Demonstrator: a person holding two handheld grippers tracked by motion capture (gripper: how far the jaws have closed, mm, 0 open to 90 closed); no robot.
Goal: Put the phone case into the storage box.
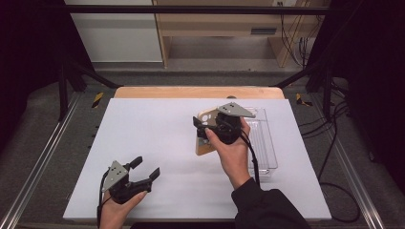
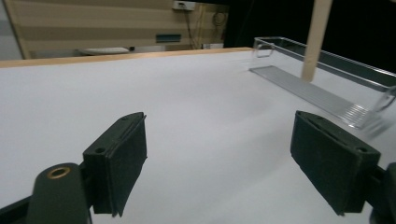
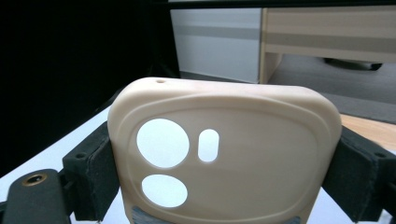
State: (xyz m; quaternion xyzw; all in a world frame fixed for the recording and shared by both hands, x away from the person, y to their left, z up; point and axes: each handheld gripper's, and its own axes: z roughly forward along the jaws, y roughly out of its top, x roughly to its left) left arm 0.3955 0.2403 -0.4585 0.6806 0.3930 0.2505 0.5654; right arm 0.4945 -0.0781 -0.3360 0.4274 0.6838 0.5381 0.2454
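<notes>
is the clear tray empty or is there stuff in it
Empty, as far as shown: the clear tray holds nothing visible. The phone case is clamped in the right tongs, beside it.

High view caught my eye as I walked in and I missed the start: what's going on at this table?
A person works with a claw in each hand. The right claw is shut on a beige phone case, held upright above the white table, beside a clear plastic tray. The left claw sits open and empty near the table's front-left corner.
</notes>
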